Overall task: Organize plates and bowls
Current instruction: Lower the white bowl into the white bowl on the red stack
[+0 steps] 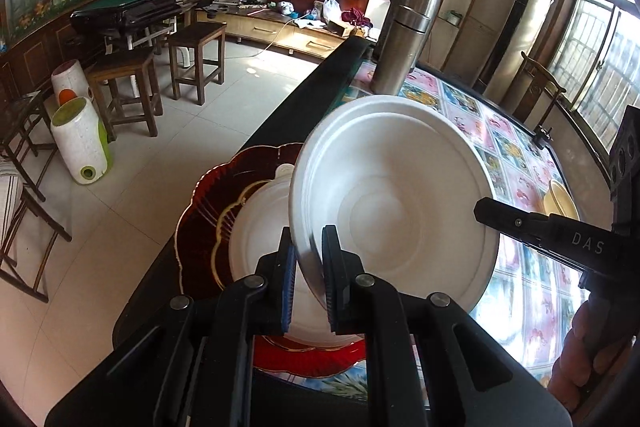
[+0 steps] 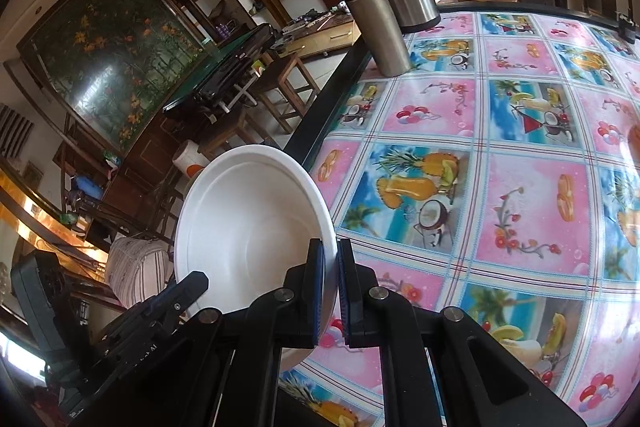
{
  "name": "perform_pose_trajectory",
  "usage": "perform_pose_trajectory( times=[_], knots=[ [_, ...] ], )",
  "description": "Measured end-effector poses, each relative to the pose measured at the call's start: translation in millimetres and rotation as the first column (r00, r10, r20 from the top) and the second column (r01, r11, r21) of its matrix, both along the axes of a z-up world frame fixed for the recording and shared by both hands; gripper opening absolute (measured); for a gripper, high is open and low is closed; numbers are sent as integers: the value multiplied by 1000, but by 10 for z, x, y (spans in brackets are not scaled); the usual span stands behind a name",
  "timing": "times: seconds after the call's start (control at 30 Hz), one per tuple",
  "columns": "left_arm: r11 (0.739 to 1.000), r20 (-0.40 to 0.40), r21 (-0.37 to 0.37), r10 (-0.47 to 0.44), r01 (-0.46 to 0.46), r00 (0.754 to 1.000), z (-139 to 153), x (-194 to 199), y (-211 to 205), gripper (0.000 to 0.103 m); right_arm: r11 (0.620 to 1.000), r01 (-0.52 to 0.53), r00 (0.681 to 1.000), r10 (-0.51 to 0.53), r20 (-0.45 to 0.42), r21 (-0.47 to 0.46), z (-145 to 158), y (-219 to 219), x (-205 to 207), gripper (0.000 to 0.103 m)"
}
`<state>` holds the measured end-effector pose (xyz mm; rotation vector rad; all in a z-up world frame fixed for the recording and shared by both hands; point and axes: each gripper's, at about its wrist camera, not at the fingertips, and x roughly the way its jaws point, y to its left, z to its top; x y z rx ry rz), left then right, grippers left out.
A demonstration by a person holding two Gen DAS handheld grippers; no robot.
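Between the pads of the left claw (image 1: 308, 261) sits the rim of a tilted white bowl (image 1: 394, 195), clamped; the right claw (image 2: 330, 281) is clamped on the opposite rim. Bowl hangs above the desk (image 2: 520, 195). Just left lies a red plate (image 1: 204, 227) carrying white dishes (image 1: 260, 227), nearer the left claw, likely destination.

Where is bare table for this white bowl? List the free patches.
Free: the wide stretch of tablecloth right of the held white bowl in the right wrist view, from the steel flasks at the far edge toward the camera. Crowded: the near left edge, where the red plate carries a white dish.
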<state>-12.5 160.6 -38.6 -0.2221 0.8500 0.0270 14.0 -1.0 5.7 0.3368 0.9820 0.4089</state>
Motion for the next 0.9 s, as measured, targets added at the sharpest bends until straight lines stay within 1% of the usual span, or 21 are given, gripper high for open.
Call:
perform_pose_trajectory(
  times=[0.33,0.43,0.53,0.73,0.83,0.9],
  knots=[
    [998,-58,-12,53,-54,997,-183,97,258,10,999,-46,998,45,-52,-18,-238,395,177,8],
    [998,-73,-16,54,-55,996,-223,123,276,10,998,-50,997,48,-66,-25,-320,461,220,8],
    [999,-72,-7,47,-47,996,-215,119,262,10,998,-49,996,47,-73,-31,-382,472,232,9],
    [1000,-69,-20,22,-23,997,-142,83,260,10,998,-47,996,45,-77,-33,-365,460,209,9],
    [999,-72,-37,7,-10,997,-117,68,269,11,999,-53,995,53,-86,-5,-346,422,201,9],
    [999,-74,-33,-2,0,997,-98,59,258,11,999,-52,995,53,-87,12,-314,387,189,9]
  ],
)
